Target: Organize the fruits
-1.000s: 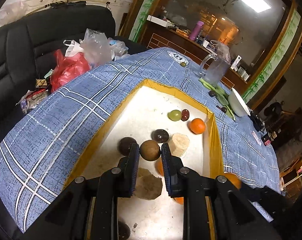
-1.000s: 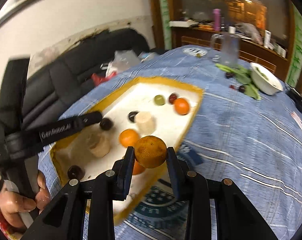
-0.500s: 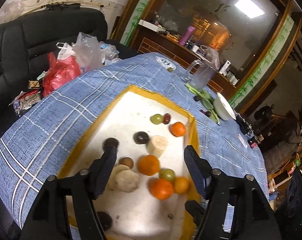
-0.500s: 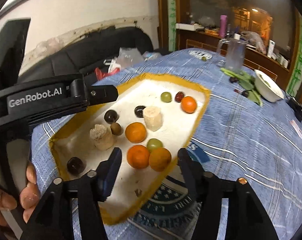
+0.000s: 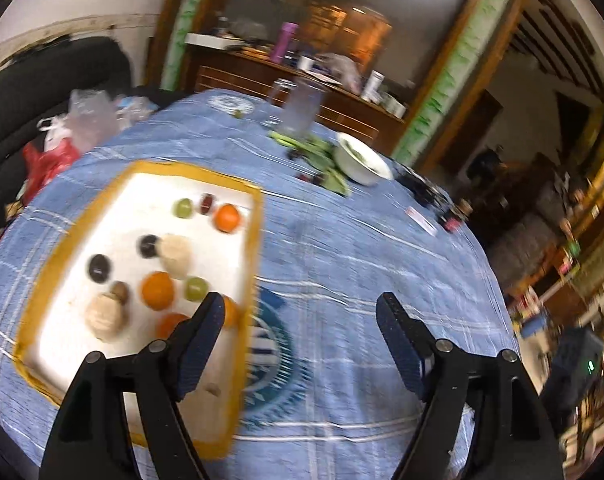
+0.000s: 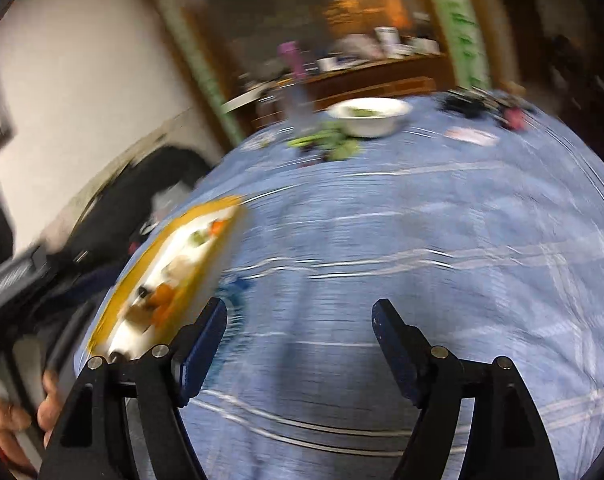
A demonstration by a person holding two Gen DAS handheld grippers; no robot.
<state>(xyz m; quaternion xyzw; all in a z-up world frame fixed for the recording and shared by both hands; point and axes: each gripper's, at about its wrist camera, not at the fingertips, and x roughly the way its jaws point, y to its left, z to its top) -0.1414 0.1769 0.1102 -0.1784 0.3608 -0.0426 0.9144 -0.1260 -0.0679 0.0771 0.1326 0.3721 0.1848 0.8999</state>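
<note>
Both tools have let go of their fruits and swung off to the side. Left tool [image 5: 300,320] and right tool [image 6: 300,322] have just been opening; both stand wide with nothing between them. Fruits (round, so no long way) sit in the yellow tray [image 5: 254,248] on the surface [image 5: 362,260]. Orange [image 5: 157,290] might roll if bumped.

Woven cloth tablecloth [image 5: 342,248], seemingly matt
</note>
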